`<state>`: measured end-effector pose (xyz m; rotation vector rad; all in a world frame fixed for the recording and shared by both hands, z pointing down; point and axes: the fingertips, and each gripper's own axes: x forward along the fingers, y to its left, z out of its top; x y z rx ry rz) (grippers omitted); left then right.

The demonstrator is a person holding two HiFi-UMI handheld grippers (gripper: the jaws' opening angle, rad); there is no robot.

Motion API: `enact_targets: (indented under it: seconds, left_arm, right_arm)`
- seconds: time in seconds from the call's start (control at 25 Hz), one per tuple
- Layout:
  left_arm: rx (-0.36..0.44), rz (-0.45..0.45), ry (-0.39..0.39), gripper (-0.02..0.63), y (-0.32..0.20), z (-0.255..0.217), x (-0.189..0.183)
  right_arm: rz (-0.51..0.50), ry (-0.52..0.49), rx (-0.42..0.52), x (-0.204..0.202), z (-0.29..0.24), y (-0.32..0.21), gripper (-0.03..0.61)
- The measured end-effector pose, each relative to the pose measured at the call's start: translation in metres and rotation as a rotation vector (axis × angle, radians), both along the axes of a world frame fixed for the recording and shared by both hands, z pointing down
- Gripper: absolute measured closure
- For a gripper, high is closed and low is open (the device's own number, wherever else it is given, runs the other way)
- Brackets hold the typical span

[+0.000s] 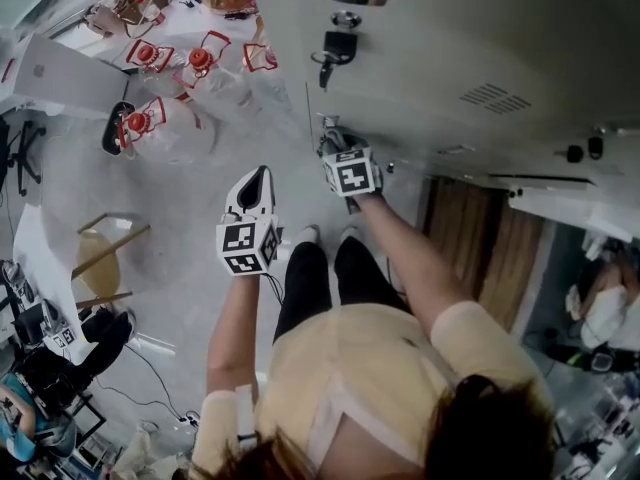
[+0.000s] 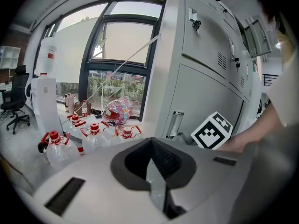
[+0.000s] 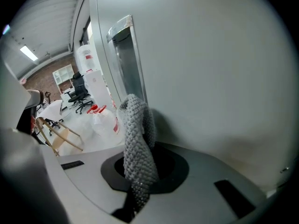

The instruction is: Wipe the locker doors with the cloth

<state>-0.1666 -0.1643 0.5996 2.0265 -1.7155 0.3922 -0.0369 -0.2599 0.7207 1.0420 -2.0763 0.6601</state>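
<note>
My right gripper [image 1: 337,148] is shut on a grey knitted cloth [image 3: 138,143], whose top end touches the pale grey locker door [image 3: 210,78] just beside a chrome handle [image 3: 124,50]. In the head view the cloth [image 1: 329,140] sits at the door's lower left corner, below a key [image 1: 334,52] in its lock. My left gripper [image 1: 257,180] hangs apart from the lockers to the left, jaws together with nothing in them [image 2: 155,176]. From the left gripper view the right gripper's marker cube [image 2: 212,130] shows against the locker door [image 2: 205,92].
Several large water bottles with red caps [image 1: 150,123] stand on the floor left of the lockers. A wooden stool [image 1: 100,258] is further left. A white water dispenser [image 2: 44,101] and an office chair [image 2: 16,97] stand by the window. A brown opening [image 1: 480,238] shows low at the right.
</note>
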Motion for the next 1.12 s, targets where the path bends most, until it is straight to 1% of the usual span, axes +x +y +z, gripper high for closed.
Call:
enact_targets:
  seconds: [0.24, 0.6, 0.92, 1.12]
  left_arm:
    - [-0.007, 0.025, -0.001, 0.612, -0.003, 0.002, 0.007]
    - [-0.011, 0.102, 0.006, 0.612, -0.012, 0.004, 0.037]
    - [-0.006, 0.162, 0.005, 0.612, -0.022, 0.002, 0.061]
    - [-0.006, 0.201, 0.001, 0.612, -0.026, 0.001, 0.076]
  right_arm:
    - [0.031, 0.018, 0.009, 0.018, 0.001, 0.000, 0.566]
    - [0.132, 0.027, 0.016, 0.068, -0.003, -0.002, 0.566]
    - [0.195, 0.018, 0.017, 0.104, -0.004, 0.000, 0.566]
    - [0.241, 0.038, 0.023, 0.130, -0.004, 0.000, 0.566]
